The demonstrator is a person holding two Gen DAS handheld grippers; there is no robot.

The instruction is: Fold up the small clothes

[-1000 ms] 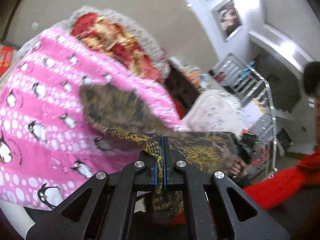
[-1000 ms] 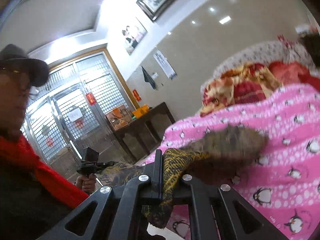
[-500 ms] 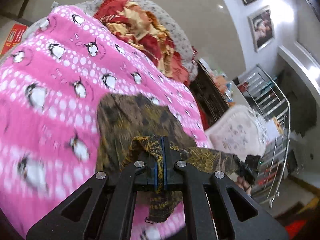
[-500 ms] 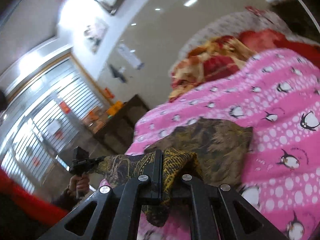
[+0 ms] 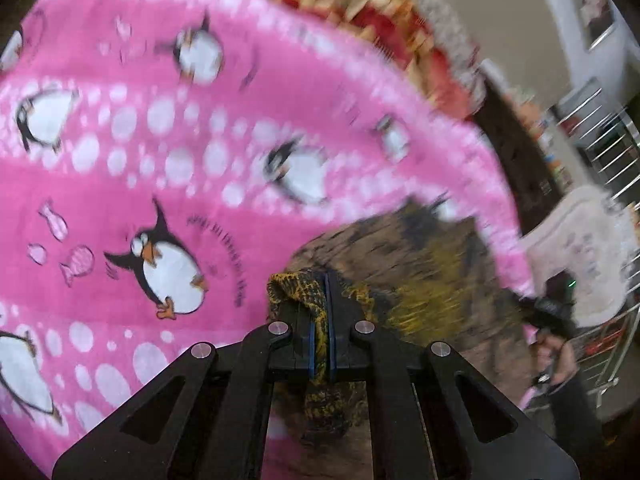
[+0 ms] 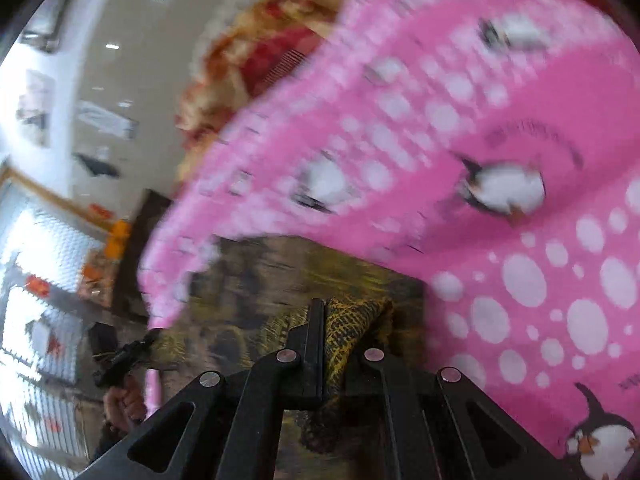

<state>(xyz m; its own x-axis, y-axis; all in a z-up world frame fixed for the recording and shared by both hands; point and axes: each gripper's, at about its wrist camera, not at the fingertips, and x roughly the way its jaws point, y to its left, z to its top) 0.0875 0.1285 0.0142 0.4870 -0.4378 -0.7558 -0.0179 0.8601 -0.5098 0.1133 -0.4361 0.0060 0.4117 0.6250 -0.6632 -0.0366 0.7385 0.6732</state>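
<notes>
So I've got my left gripper (image 5: pixel 326 300) pinched tight on one corner of the brown-and-yellow patterned garment (image 5: pixel 420 264), and my right gripper (image 6: pixel 320 320) clamped on another corner. The rest of it is spread flat near the edge of the pink penguin blanket (image 5: pixel 160 160) on the bed. I'd say I'm on the first fold: both corners are up, nothing is laid over yet. Left to do is bring them across, let go, and smooth it. Both views are pretty blurry, so I can't tell the crease line.
</notes>
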